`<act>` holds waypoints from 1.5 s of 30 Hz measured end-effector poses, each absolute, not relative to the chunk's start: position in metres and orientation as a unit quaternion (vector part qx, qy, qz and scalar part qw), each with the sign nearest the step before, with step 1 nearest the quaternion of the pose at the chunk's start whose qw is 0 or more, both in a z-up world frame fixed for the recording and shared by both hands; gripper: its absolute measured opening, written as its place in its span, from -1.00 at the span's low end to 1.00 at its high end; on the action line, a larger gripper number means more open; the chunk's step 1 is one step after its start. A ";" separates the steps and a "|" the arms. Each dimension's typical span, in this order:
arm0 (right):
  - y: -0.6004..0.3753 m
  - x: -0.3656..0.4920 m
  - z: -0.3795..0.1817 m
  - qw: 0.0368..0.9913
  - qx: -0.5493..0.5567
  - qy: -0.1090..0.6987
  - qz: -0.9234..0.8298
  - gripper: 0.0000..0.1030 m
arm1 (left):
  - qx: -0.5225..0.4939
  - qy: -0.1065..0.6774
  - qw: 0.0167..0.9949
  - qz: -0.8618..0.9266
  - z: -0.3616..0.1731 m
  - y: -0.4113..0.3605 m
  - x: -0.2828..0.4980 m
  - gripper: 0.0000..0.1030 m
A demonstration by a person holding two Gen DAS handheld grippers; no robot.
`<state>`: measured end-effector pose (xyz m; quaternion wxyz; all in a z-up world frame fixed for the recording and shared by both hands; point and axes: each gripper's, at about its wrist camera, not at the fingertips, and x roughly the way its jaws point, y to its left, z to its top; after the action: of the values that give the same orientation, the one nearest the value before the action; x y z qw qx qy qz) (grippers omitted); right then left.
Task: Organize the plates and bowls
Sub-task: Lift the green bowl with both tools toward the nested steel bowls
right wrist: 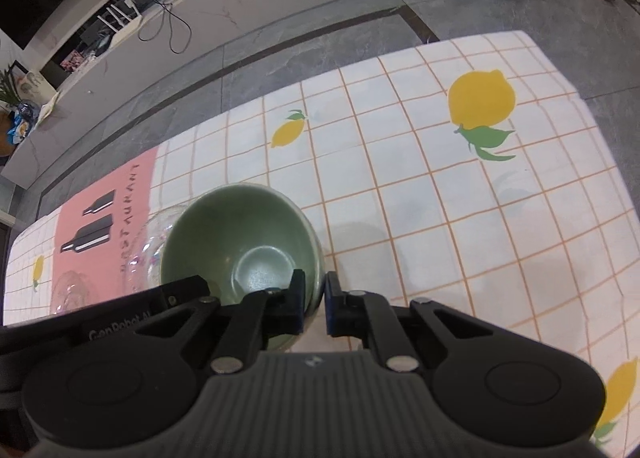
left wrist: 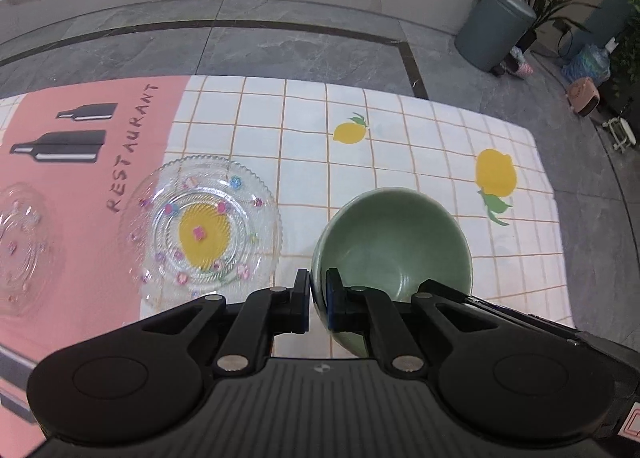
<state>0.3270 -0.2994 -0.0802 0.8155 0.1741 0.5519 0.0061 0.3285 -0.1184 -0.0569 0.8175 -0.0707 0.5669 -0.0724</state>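
Green ceramic bowl (left wrist: pixel 394 242), rim pinched by left tool (left wrist: pixel 318 300) and right tool (right wrist: pixel 314 304), apparently lifted, could slip if either grip loosens.

Black grippers (left wrist: pixel 318 304), ribbed grey bodies, blue-edged fingers (right wrist: pixel 330 308).

Lemon-print tablecloth (left wrist: pixel 400 138) under glass plates (left wrist: pixel 208 226)

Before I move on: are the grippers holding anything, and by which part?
Both hold the green bowl by its rim: the left gripper pinches one side, the right gripper the opposite side, one finger inside, one outside.
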 end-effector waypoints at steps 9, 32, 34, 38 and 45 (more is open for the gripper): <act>-0.288 0.281 -0.032 0.833 0.170 0.525 0.030 -0.87 | -0.096 0.545 0.831 -0.061 -0.012 -0.097 0.281 -0.85; -0.205 0.158 0.051 0.843 0.113 0.504 0.151 -0.87 | -0.176 0.514 0.839 0.007 0.047 0.007 0.139 -0.84; -0.194 0.148 0.048 0.838 0.107 0.509 0.167 -0.87 | -0.188 0.517 0.835 0.018 0.043 0.019 0.126 -0.84; -0.172 0.128 0.041 0.833 0.086 0.514 0.188 -0.87 | -0.197 0.528 0.825 0.030 0.029 0.035 0.106 -0.83; -0.148 0.109 0.021 0.822 0.053 0.529 0.205 -0.87 | -0.212 0.549 0.808 0.037 0.005 0.057 0.082 -0.83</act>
<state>0.1087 -0.1485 0.0206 0.8218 0.0526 0.5292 0.2046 0.0824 0.0572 0.0047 0.8077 -0.2120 0.5490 0.0374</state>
